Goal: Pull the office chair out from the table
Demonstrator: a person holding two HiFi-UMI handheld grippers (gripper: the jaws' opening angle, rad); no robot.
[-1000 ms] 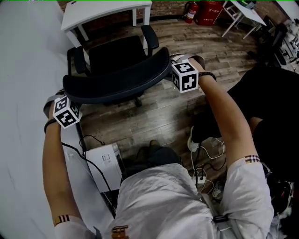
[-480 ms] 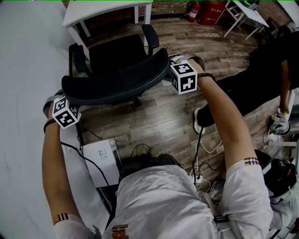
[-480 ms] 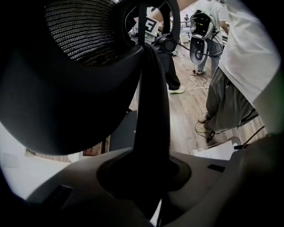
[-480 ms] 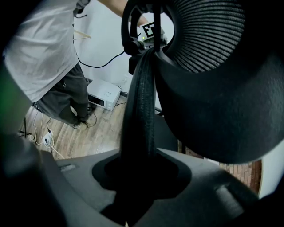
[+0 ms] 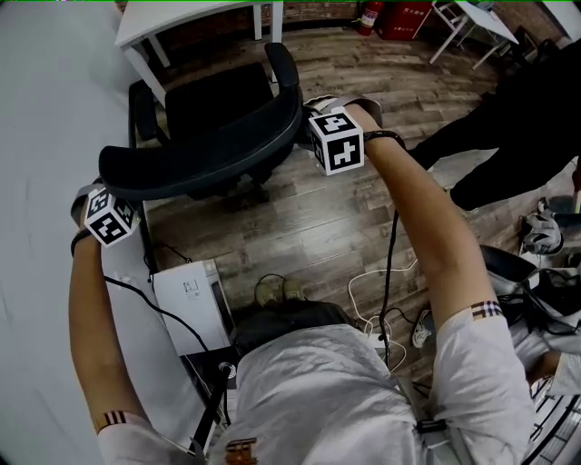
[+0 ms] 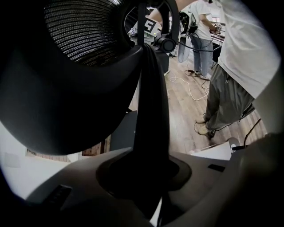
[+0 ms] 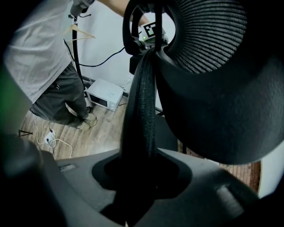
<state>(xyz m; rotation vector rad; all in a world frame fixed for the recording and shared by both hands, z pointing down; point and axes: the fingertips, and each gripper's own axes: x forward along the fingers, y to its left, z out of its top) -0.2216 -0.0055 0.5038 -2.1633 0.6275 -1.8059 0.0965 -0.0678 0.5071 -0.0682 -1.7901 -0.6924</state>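
Note:
The black office chair [image 5: 218, 100] stands in front of the white table [image 5: 182, 18], its mesh backrest [image 5: 200, 150] toward me. My left gripper [image 5: 107, 192] is shut on the backrest's left end, just past its marker cube. My right gripper [image 5: 309, 127] is shut on the right end. In the left gripper view the backrest's rim [image 6: 151, 111] runs down between the jaws of the left gripper [image 6: 148, 177]. The right gripper view shows the same rim [image 7: 140, 102] clamped in the right gripper [image 7: 140, 173]. Both pairs of fingertips are hidden by the rim.
A white box-shaped device [image 5: 191, 304] and loose cables [image 5: 381, 291] lie on the wooden floor by my feet. A person in black [image 5: 517, 109] stands at the right. Red fire extinguishers [image 5: 399, 18] stand at the back. A pale wall [image 5: 45, 118] borders the left.
Both grippers, still clamped on the backrest, have shifted left in the head view and the chair has gone with them. The person in black has moved off to the right.

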